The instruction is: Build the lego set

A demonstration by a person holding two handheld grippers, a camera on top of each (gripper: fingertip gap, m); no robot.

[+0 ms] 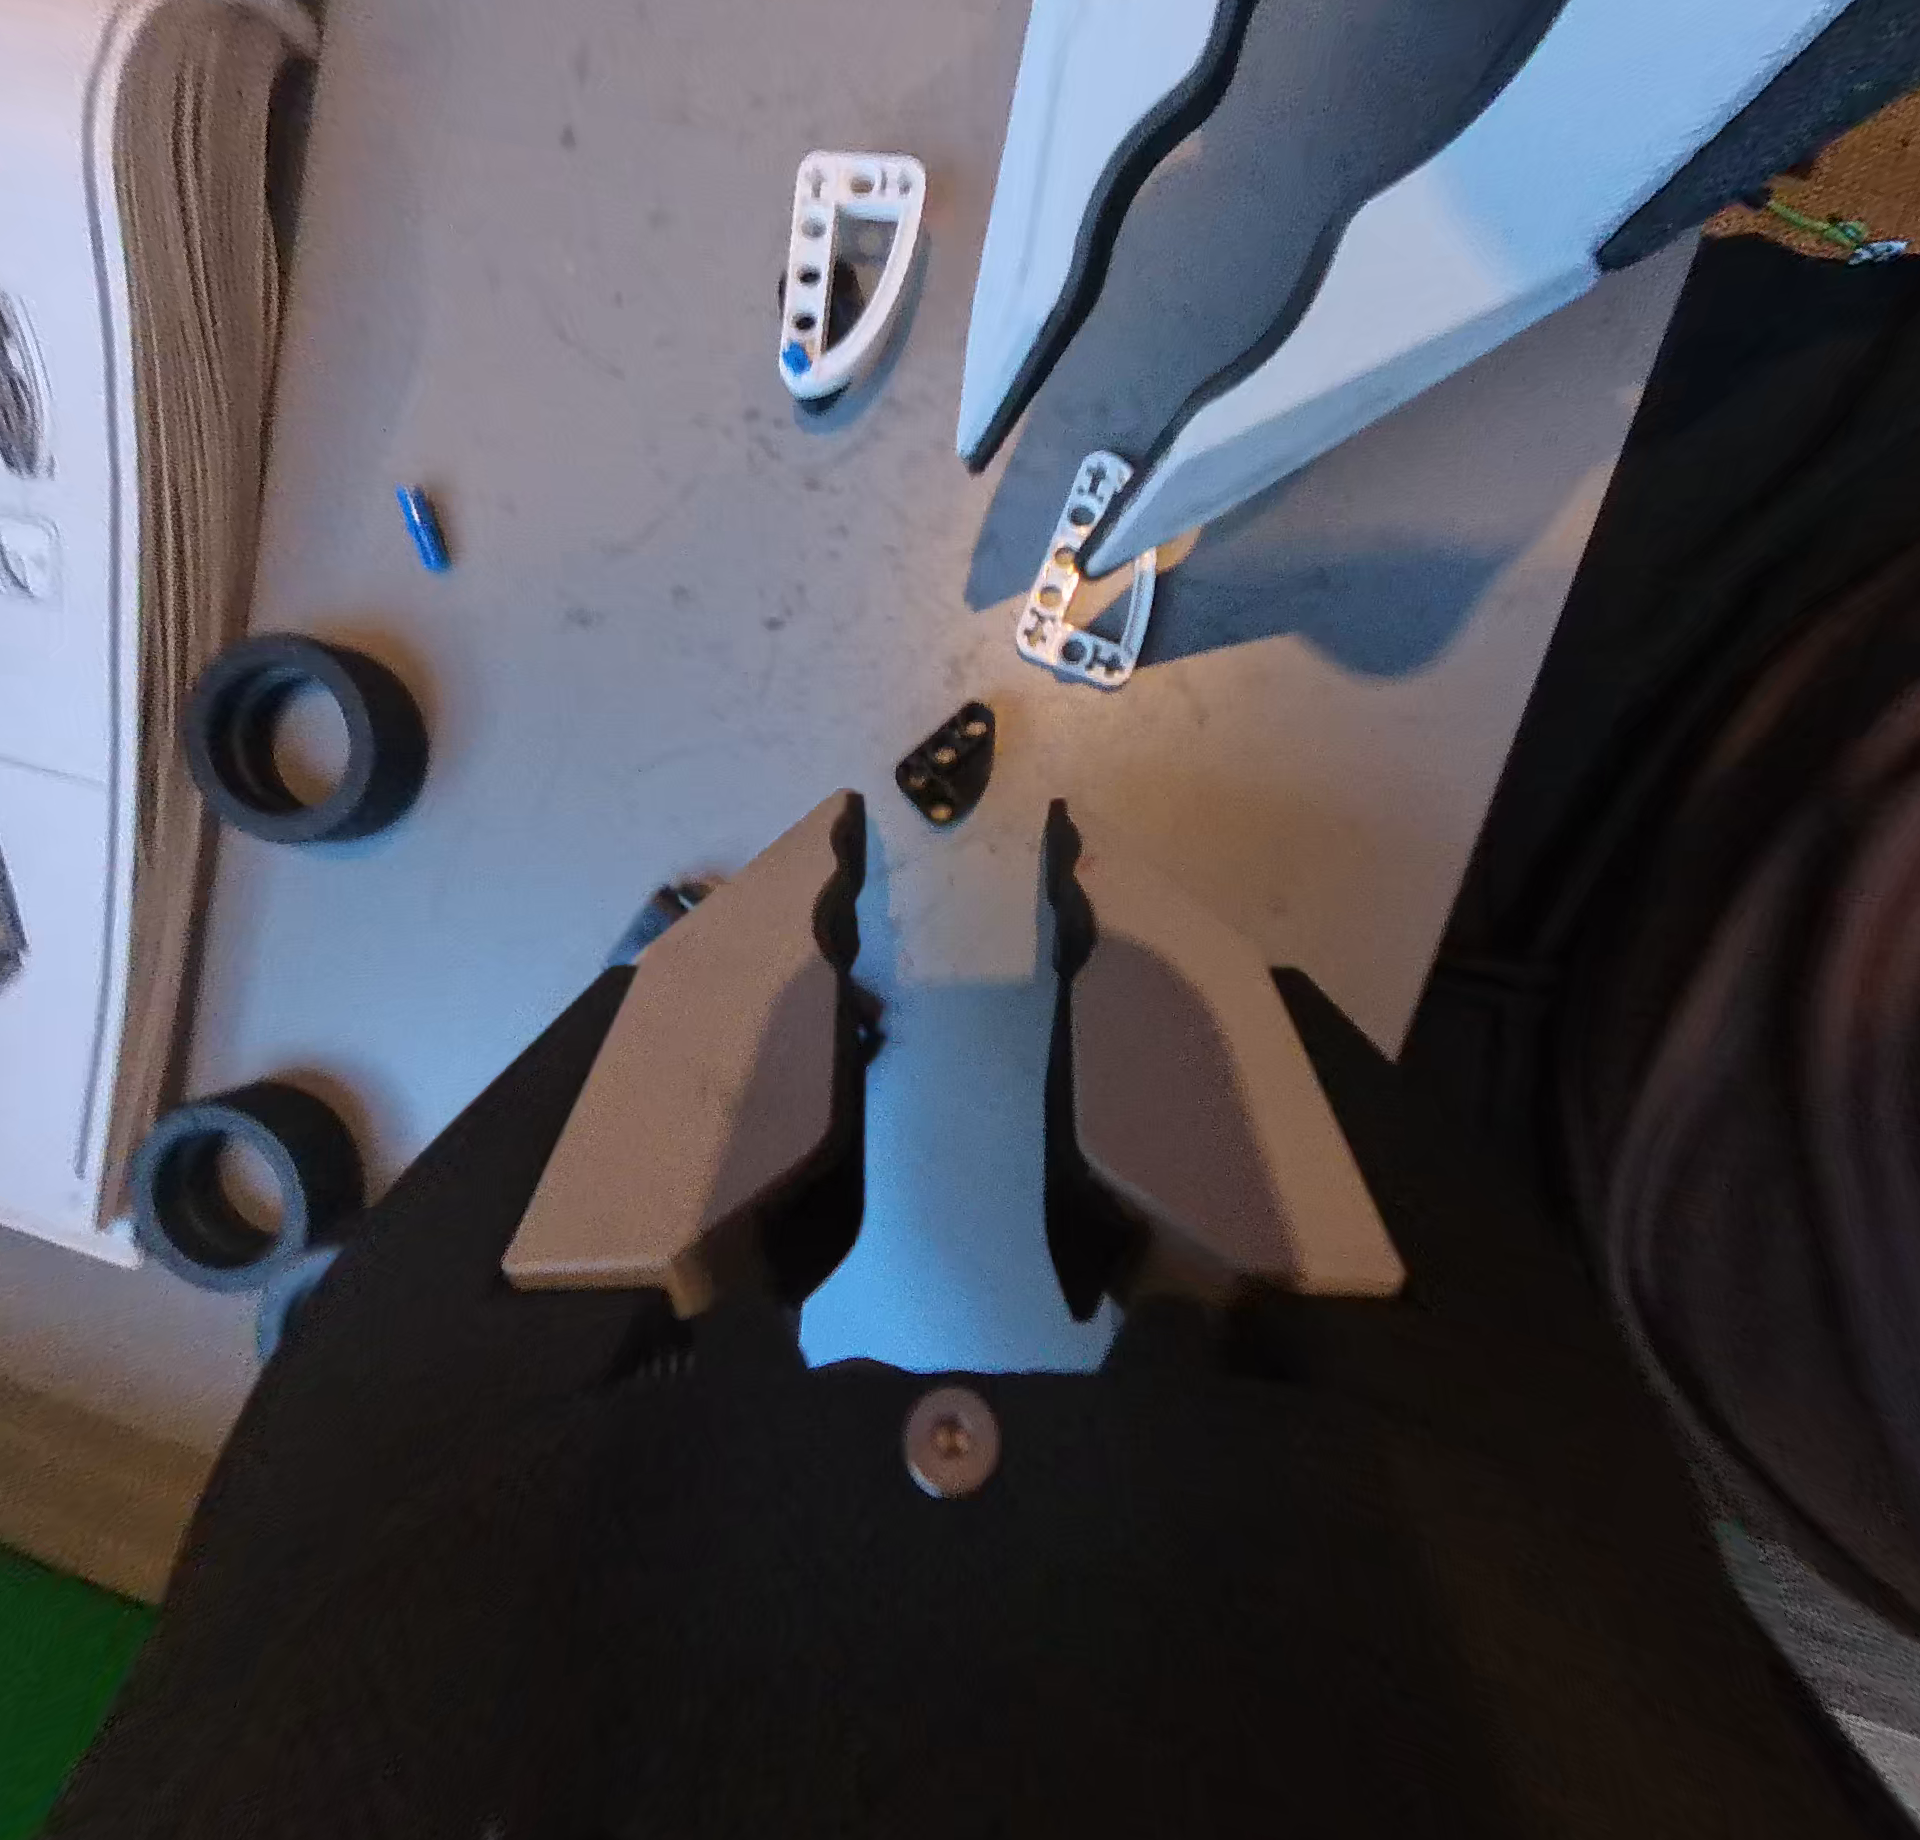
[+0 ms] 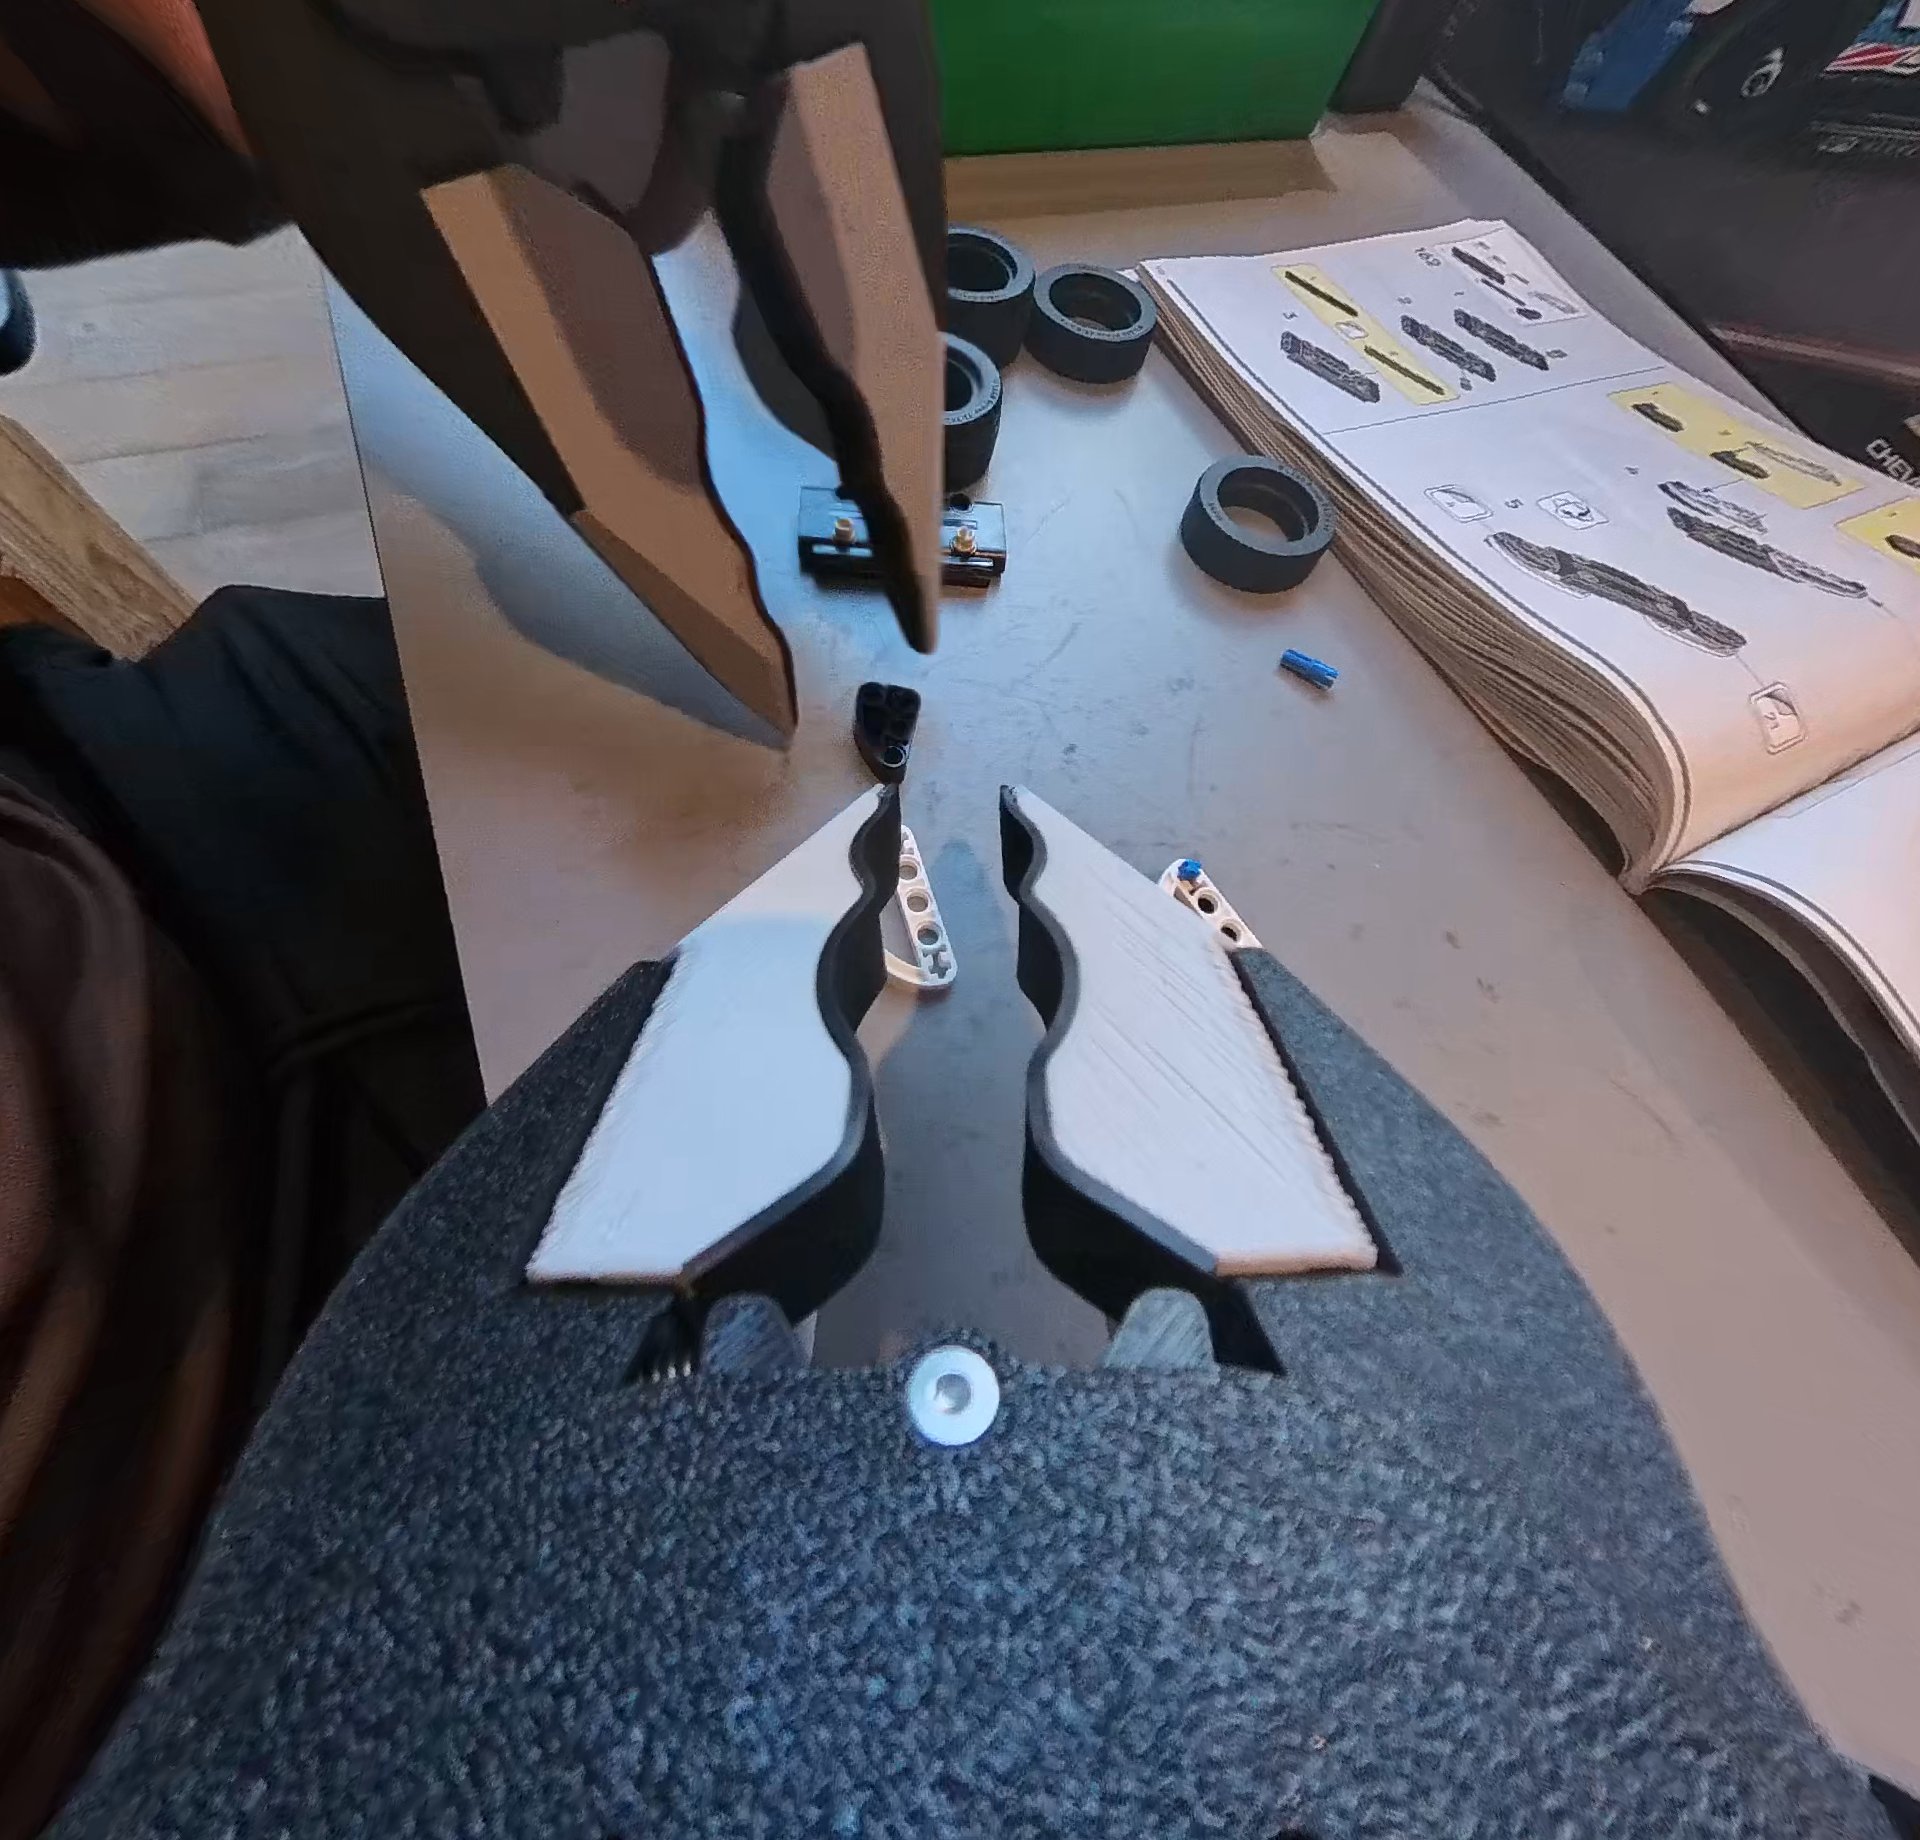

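Grey tabletop (image 1: pixel 644 502), mid-frame: both grippers' jaws apart — left gripper (image 1: pixel 954 803) should straddle the small black liftarm (image 1: pixel 945 764) squarely; right gripper (image 2: pixel 948 798) empty.

The table (image 1: pixel 644 502) looks smooth and matt, scuffed with dark marks. The white frames (image 1: pixel 850 273) and the black piece (image 1: pixel 945 764) are hard plastic with a slight sheen; the blue pin (image 1: pixel 423 528) is glossy plastic. The tyres (image 1: pixel 307 738) look like matt rubber. The right gripper (image 2: pixel 948 803) has a grainy, speckled black body, ribbed white fingers (image 2: pixel 1174 1063) and a shiny metal screw (image 2: pixel 952 1395). The booklet (image 2: pixel 1538 502) is thin paper, its page edges stacked and matt.
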